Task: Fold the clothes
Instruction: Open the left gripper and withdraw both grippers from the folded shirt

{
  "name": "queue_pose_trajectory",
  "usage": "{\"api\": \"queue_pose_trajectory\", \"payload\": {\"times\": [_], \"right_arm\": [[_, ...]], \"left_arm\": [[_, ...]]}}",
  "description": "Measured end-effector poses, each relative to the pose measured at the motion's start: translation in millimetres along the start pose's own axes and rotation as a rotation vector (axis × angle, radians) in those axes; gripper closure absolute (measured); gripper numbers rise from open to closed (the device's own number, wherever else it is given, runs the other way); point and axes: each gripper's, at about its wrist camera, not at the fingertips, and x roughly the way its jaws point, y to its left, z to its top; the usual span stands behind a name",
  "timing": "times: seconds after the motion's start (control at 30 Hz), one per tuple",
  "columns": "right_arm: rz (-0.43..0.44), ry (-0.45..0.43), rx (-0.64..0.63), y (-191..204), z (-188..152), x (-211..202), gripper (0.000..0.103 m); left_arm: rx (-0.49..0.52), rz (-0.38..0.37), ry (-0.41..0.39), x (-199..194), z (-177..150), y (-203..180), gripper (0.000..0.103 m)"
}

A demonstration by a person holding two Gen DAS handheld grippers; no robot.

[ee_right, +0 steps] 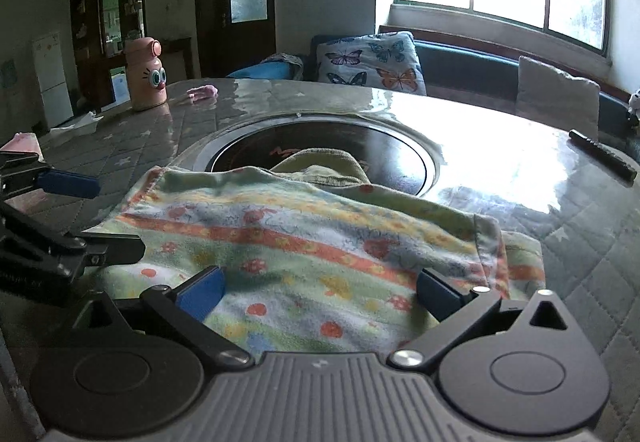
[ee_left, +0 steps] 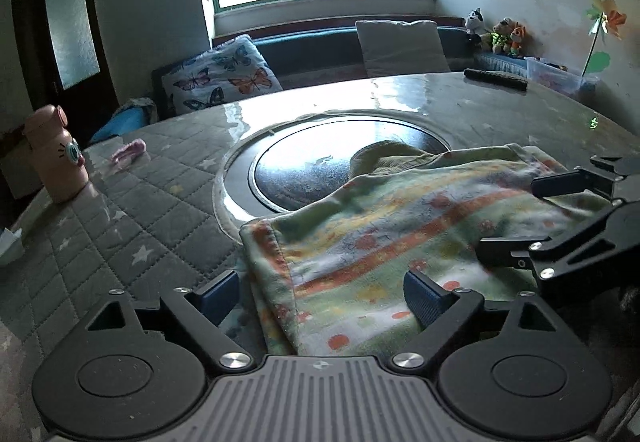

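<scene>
Round quilted bench (ee_left: 132, 210), dark inset disc (ee_left: 320, 162) mid-top. Striped cloth (ee_left: 400, 226) folded flat on near side, far edge overlapping disc, long axis running left-right across both claws. Left claw (ee_left: 320, 294) straddling cloth's left edge, right claw (ee_right: 320, 290) over its right part; both jaws apart, nothing clamped.

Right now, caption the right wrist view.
Open right tongs over the folded patterned garment on a quilted table.
</scene>
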Motion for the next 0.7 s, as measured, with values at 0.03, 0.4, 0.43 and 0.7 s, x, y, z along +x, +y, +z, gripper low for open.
{"api": "queue_pose_trajectory", "payload": {"times": [0.03,0.4,0.43,0.7], "right_arm": [[0.005,0.005,0.005,-1,0,1,0.000],[0.014,0.021,0.014,-2,0,3,0.000],[0.015,0.022,0.014,-2,0,3,0.000],[0.013,0.023,0.013,-2,0,4,0.000]], "left_arm": [[0.003,0.001,-0.003,0,-1,0,0.012],[-0.039,0.005,-0.011,1,-9,7,0.000],[-0.044,0.005,-0.012,2,-9,7,0.000],[-0.074,-0.011,-0.008,2,-9,12,0.000]]}}
